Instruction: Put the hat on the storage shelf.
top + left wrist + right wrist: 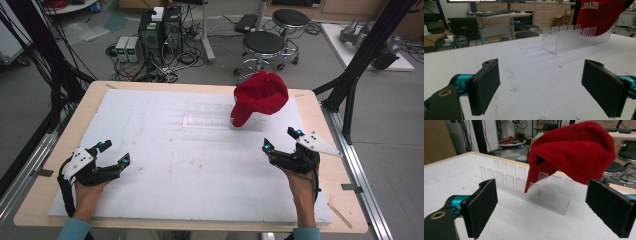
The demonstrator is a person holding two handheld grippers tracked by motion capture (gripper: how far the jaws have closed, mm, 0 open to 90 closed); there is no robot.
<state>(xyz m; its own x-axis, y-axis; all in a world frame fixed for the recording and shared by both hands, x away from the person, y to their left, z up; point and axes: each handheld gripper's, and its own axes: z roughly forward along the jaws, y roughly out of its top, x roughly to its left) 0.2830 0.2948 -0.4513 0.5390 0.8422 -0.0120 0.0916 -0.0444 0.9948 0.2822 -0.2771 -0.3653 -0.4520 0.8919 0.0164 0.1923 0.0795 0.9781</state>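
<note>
Red fabric baseball cap [260, 96] perched on clear slotted acrylic rack [210, 120], far side of white table sheet [170, 170]. Right gripper [281, 140] just short of cap, jaws wide apart, empty. Left gripper [114, 152] well apart from cap, jaws spread, empty.

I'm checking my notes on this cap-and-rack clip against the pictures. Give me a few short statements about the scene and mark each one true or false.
1. The red cap sits on the clear slotted rack. True.
2. The right tool grips the cap's brim. False: its jaws stand open, short of the cap, with nothing between them.
3. The left tool is open and holds nothing. True.
4. The cap sits at the rack's left end in the high view. False: it sits at the right end.
5. The rack stands on a white board on the table. True.
</note>
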